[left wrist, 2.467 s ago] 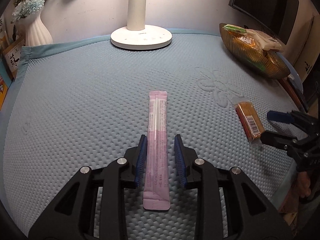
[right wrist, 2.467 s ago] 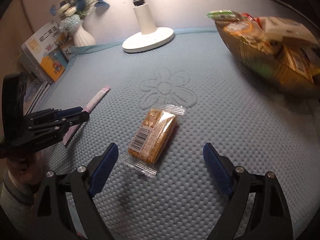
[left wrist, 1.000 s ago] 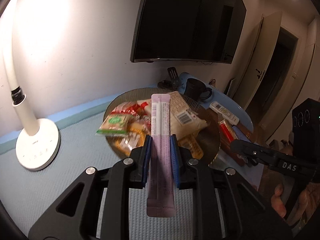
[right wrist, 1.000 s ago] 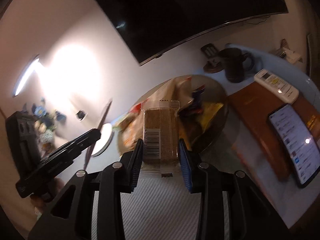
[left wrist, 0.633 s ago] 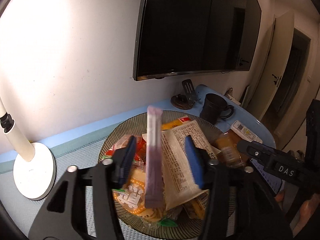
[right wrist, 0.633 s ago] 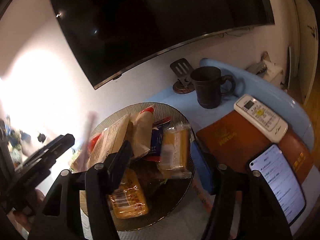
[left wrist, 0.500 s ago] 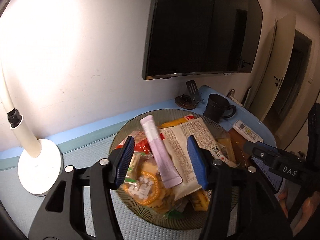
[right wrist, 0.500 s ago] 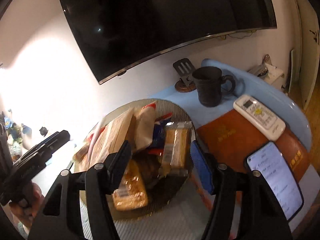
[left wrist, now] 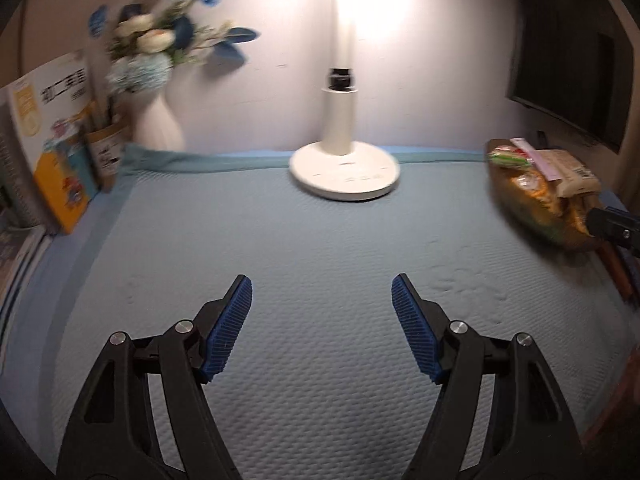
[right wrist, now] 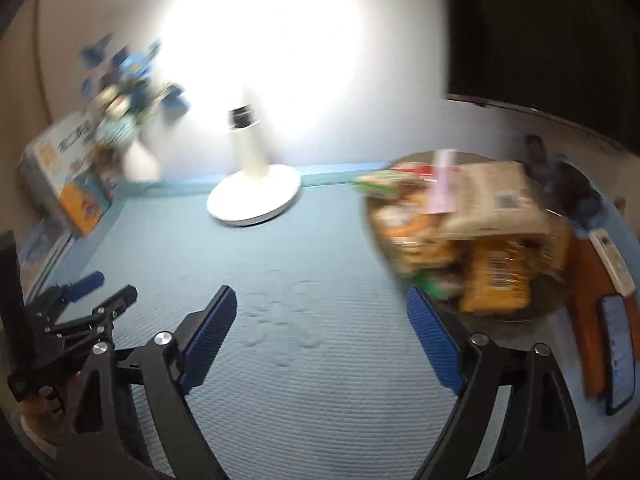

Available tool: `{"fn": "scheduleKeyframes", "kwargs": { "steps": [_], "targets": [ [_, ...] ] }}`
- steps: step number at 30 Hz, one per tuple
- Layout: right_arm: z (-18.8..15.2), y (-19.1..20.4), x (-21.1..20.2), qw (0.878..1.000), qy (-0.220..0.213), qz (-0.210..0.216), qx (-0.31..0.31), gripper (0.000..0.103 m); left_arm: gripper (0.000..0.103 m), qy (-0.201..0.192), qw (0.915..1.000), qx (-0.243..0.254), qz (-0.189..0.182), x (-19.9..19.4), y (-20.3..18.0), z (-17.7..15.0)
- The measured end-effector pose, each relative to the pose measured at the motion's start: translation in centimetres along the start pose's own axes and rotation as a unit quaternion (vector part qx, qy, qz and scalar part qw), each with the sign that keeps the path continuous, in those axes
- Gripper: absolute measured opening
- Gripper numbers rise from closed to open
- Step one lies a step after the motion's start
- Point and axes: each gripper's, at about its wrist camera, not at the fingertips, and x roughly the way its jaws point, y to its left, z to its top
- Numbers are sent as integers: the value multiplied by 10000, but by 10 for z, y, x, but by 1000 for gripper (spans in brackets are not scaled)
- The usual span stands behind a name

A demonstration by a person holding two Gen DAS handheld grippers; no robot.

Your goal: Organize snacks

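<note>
The mat (left wrist: 320, 248) is pale blue with a quilted dot pattern. The lamp (left wrist: 344, 168) and vase (left wrist: 156, 128) are white. The gripper pads (left wrist: 228, 326) are blue, ribbed. A pink stick (right wrist: 442, 188) tops orange packets (right wrist: 496, 280).

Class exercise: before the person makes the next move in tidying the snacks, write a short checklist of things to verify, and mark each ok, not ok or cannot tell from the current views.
1. Left gripper open and holding nothing: ok.
2. Right gripper open and holding nothing: ok.
3. Pink stick packet lying in the snack bowl: ok.
4. Orange snack bar in the bowl: ok.
5. Blue mat free of loose snacks in the part seen: ok.
6. Snacks left outside both views: cannot tell.
</note>
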Motion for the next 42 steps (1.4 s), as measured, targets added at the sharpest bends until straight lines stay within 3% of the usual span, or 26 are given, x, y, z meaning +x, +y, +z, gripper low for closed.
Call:
{"fn": "scheduleKeyframes", "kwargs": {
  "steps": [4, 7, 9, 12, 14, 19, 24, 32, 39, 42],
  "targets": [
    [-17, 58, 39, 9988, 266, 222, -349, 89, 73, 85, 9990, -157, 402, 7, 41, -10],
    [-35, 79, 63, 9979, 460, 316, -326, 89, 75, 222, 9985, -314, 378, 18, 50, -21],
    [-41, 86, 72, 9981, 446, 108, -404, 89, 79, 261, 9984, -337, 373, 26, 50, -28],
    [-46, 89, 84, 9975, 480, -78, -507, 90, 81, 356, 9985, -229, 351, 33, 47, -29],
    [-48, 89, 88, 9970, 574, 49, -522, 90, 86, 344, 9985, -118, 402, 33, 41, -30],
    [-48, 92, 87, 9971, 471, -210, -560, 97, 88, 307, 9981, 192, 502, 33, 27, -31],
    [-48, 86, 93, 9972, 628, -55, -393, 98, 94, 423, 9947, 69, 932, 37, 31, -30],
    [-50, 85, 93, 9972, 655, -57, -350, 98, 100, 383, 9935, 11, 1070, 35, 35, -30],
    [-50, 82, 94, 9974, 656, -87, -294, 98, 100, 544, 9938, -66, 971, 39, 41, -29],
    [-51, 81, 94, 9973, 675, -85, -264, 98, 100, 798, 9945, 79, 671, 46, 39, -30]
  ]
}}
